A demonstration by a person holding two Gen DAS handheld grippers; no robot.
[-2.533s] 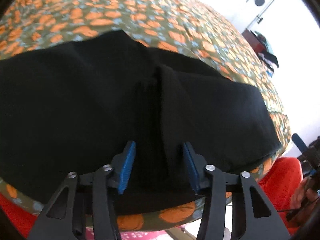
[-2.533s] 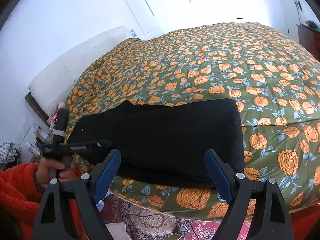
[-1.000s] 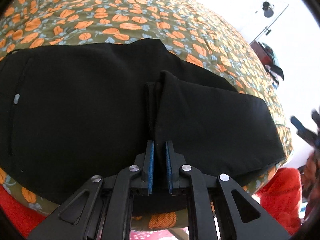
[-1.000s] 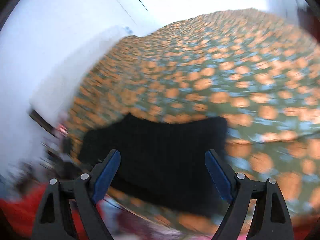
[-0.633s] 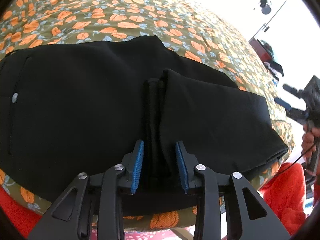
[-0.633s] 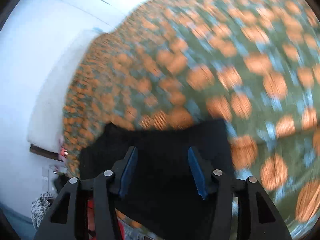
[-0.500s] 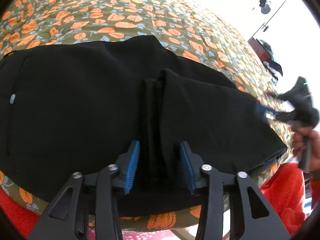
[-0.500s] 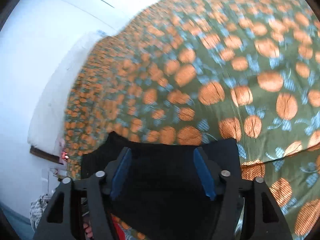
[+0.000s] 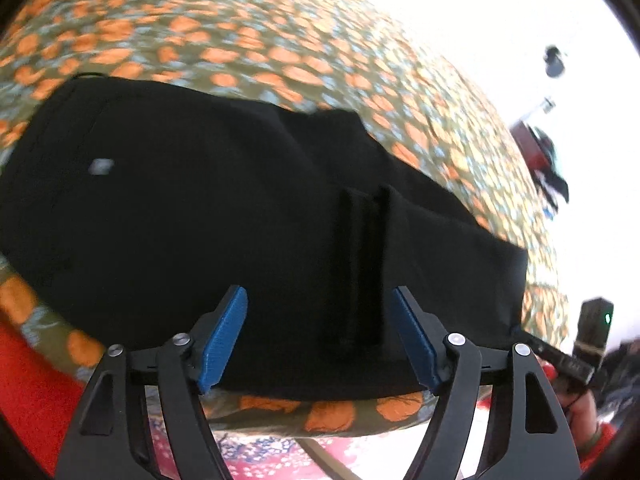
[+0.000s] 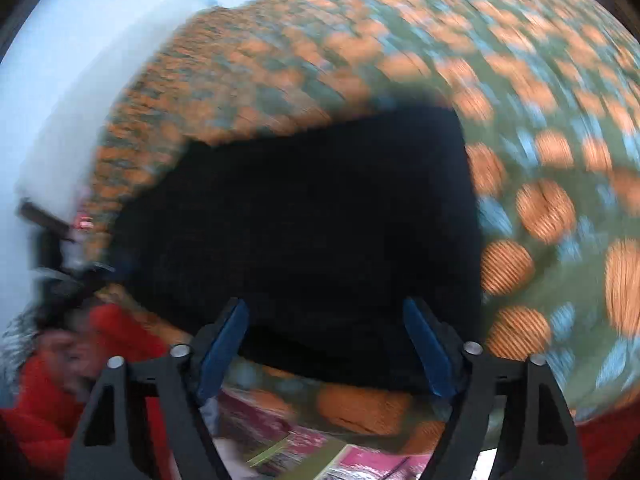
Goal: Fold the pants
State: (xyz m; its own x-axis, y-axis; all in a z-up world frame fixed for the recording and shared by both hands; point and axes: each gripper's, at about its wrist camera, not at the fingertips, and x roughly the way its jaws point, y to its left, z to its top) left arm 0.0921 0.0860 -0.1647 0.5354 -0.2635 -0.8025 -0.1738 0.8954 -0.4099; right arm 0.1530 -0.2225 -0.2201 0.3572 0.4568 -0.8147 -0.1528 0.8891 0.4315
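Both tongs are opening and pinch nothing: the left gripper has 2 raised pleats of the pants between its pads, and the right gripper (blurred view) probably straddles their near edge, so close low on all layers.

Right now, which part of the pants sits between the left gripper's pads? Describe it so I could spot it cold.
Start at the orange-flowered bedspread; the black pants lie across its near edge. Just ahead of the left gripper, whose jaws are opening, a raised fold ridge runs straight away from the pads. It is the only upright crease on the otherwise flat cloth.
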